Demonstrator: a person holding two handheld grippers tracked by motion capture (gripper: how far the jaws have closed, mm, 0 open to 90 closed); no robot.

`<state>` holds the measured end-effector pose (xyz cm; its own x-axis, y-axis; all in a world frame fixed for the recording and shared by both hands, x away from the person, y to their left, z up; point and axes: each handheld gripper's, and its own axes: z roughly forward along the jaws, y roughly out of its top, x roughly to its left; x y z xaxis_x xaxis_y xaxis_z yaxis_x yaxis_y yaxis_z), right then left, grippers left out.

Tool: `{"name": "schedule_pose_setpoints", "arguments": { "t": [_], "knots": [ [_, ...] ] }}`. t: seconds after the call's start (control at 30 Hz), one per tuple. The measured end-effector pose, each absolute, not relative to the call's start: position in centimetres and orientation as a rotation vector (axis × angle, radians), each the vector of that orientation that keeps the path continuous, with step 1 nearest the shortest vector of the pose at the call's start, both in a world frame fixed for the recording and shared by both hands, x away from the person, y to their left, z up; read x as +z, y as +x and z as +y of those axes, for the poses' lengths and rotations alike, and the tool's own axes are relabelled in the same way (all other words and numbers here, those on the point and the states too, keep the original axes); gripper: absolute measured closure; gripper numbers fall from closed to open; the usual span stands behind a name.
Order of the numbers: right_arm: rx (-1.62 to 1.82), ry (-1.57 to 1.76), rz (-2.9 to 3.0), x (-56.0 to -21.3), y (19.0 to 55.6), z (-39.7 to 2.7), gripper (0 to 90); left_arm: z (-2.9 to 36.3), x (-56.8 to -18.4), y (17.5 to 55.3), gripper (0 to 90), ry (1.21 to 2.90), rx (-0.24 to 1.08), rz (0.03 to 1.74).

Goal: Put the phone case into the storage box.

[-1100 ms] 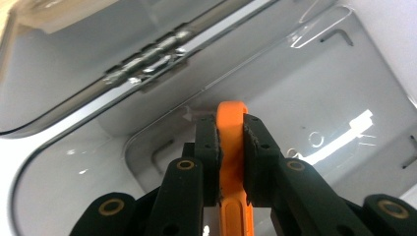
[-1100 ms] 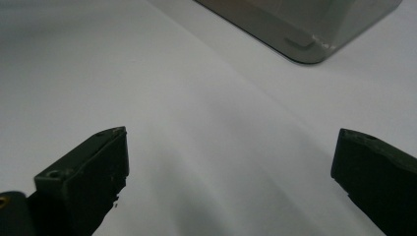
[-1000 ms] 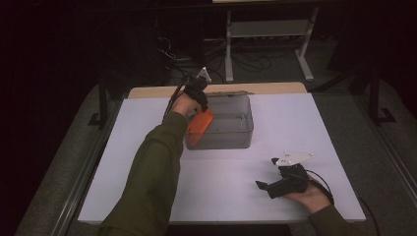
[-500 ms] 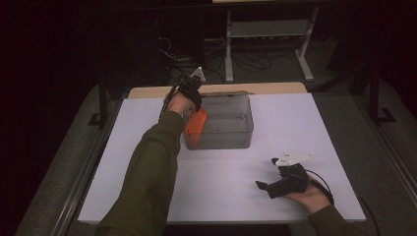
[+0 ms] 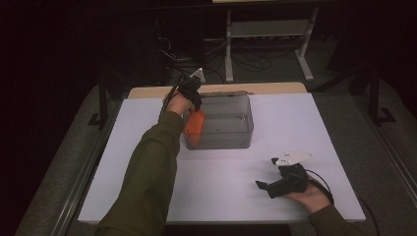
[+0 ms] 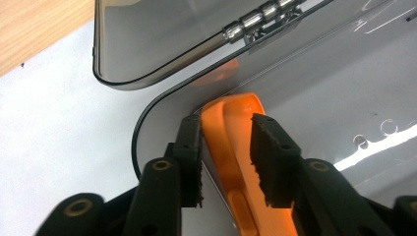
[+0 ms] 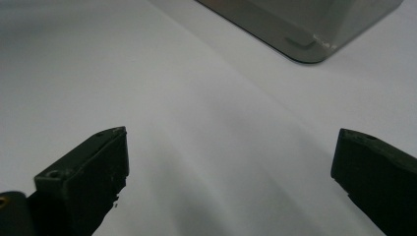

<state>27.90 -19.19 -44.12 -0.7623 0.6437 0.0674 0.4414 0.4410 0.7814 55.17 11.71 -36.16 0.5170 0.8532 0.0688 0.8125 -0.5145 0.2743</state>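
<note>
the left tongs (image 6: 225,157) reach into the clear box (image 5: 226,140) at its left end, jaws apart around an orange tool (image 6: 231,162) that leans on the wall; one jaw looks just touching it, with no firm clamp. to grip it well, i'd close squarely across the handle, clear of the box rim. the right tongs (image 5: 275,184) rest wide apart on the white counter (image 5: 221,187).

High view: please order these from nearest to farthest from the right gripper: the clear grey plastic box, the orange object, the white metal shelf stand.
From the right gripper:
1. Clear grey plastic box, mid-table, up and left.
2. Orange object, at the box's left end.
3. White metal shelf stand, on the floor beyond the table.
</note>
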Motion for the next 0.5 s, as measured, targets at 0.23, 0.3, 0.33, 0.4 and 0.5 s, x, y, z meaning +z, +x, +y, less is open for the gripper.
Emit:
{"name": "schedule_pose_setpoints", "arguments": {
  "t": [0.23, 0.3, 0.33, 0.4, 0.5],
  "knots": [
    [1.223, 0.946, 2.454, -44.1, 27.9, -19.2, 0.5, 11.6, -35.4, 54.8, 54.9, 2.541, 0.338, 1.386],
    [1.222, 0.946, 2.454, -44.1, 27.9, -19.1, 0.5, 11.6, -35.1, 54.6, 52.8, 2.536, 0.34, 1.374],
    [1.223, 0.946, 2.454, -44.1, 27.9, -19.1, 0.5, 11.6, -35.0, 54.6, 52.3, 2.535, 0.338, 1.367],
    [1.224, 0.947, 2.453, -44.1, 27.9, -19.1, 0.5, 11.7, -34.7, 54.4, 50.8, 2.533, 0.333, 1.347],
    [1.221, 0.944, 2.454, -44.2, 28.0, -19.1, 0.5, 11.8, -34.3, 54.2, 49.3, 2.518, 0.313, 1.318]
  ]
}}
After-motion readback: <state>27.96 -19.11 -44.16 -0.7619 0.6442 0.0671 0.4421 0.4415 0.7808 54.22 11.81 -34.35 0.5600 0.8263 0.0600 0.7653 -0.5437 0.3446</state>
